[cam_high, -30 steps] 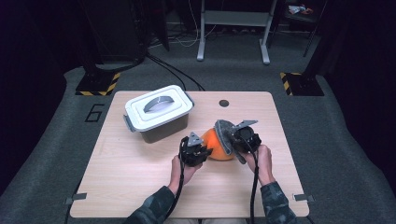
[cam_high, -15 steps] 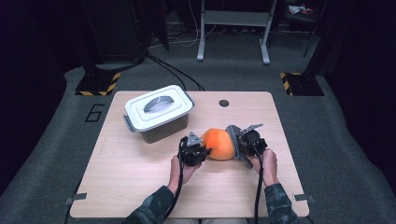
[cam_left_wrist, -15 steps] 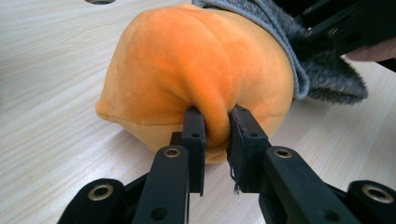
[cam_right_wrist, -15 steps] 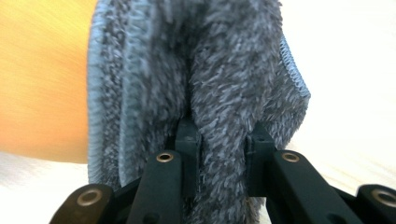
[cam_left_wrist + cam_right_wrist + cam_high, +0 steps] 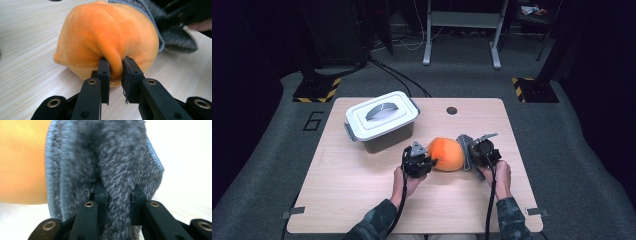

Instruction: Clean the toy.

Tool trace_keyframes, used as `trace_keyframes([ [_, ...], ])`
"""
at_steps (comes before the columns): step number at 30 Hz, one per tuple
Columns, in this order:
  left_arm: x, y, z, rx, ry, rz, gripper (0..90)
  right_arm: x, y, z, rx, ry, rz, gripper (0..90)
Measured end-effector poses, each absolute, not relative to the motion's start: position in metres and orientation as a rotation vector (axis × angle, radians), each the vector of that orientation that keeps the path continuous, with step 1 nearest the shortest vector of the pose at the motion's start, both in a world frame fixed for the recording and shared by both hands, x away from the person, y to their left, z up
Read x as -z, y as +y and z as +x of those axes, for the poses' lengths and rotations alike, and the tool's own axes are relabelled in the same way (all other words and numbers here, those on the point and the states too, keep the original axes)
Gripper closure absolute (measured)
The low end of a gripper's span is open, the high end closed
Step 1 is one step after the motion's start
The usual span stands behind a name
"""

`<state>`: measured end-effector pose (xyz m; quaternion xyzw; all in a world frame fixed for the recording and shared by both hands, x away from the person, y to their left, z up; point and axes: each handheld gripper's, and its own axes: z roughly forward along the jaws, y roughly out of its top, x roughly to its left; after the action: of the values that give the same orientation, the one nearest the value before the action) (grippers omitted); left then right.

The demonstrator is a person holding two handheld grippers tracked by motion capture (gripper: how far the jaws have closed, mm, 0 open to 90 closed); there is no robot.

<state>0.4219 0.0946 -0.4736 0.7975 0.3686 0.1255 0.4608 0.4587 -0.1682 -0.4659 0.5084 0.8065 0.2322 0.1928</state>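
An orange plush toy (image 5: 446, 153) lies on the wooden table (image 5: 362, 200), between my two grippers. My left gripper (image 5: 115, 65) is shut on a fold of the plush (image 5: 107, 35) at its near side; in the high view this gripper (image 5: 430, 161) sits at the toy's left. My right gripper (image 5: 117, 192) is shut on a grey fuzzy cloth (image 5: 112, 157), which rests against the plush (image 5: 22, 157). From above, the right gripper (image 5: 473, 153) and the cloth (image 5: 465, 149) are at the toy's right side. The cloth (image 5: 172, 37) also shows behind the plush in the left gripper view.
A grey lidded box (image 5: 382, 120) with a handle on top stands at the table's back left. A dark round hole (image 5: 451, 110) is near the back edge. Beyond the table are a dark floor, cables and stand legs.
My right gripper has moved right and down with the grey cloth, from over the plush to its right side, baring more of the orange. The left gripper has stayed put.
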Motion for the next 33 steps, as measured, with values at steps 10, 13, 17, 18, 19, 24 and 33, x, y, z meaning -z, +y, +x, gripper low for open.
trace_keyframes([
  [10, 0.473, 0.093, 0.422, -0.317, 0.909, 1.957, 77.4, 0.411, -0.142, 0.438, -0.805, 2.23, 1.266, 73.7],
  [13, 0.474, 0.093, 0.422, -0.314, 0.91, 1.955, 77.1, 0.42, -0.128, 0.444, -0.766, 2.289, 1.227, 73.8],
  [17, 0.473, 0.094, 0.423, -0.32, 0.895, 1.96, 73.8, 0.428, -0.124, 0.452, -0.752, 2.29, 1.245, 74.0],
  [18, 0.472, 0.094, 0.423, -0.322, 0.889, 1.965, 71.0, 0.427, -0.125, 0.454, -0.751, 2.29, 1.246, 74.0],
  [19, 0.472, 0.094, 0.423, -0.337, 0.89, 1.968, 67.6, 0.427, -0.125, 0.454, -0.744, 2.288, 1.255, 74.0],
  [24, 0.471, 0.095, 0.423, -0.393, 0.861, 2.003, 52.1, 0.427, -0.126, 0.459, -0.732, 2.289, 1.236, 74.0],
  [33, 0.47, 0.086, 0.428, -0.482, 0.79, 2.038, 47.2, 0.426, -0.127, 0.463, -0.724, 2.295, 1.235, 74.0],
])
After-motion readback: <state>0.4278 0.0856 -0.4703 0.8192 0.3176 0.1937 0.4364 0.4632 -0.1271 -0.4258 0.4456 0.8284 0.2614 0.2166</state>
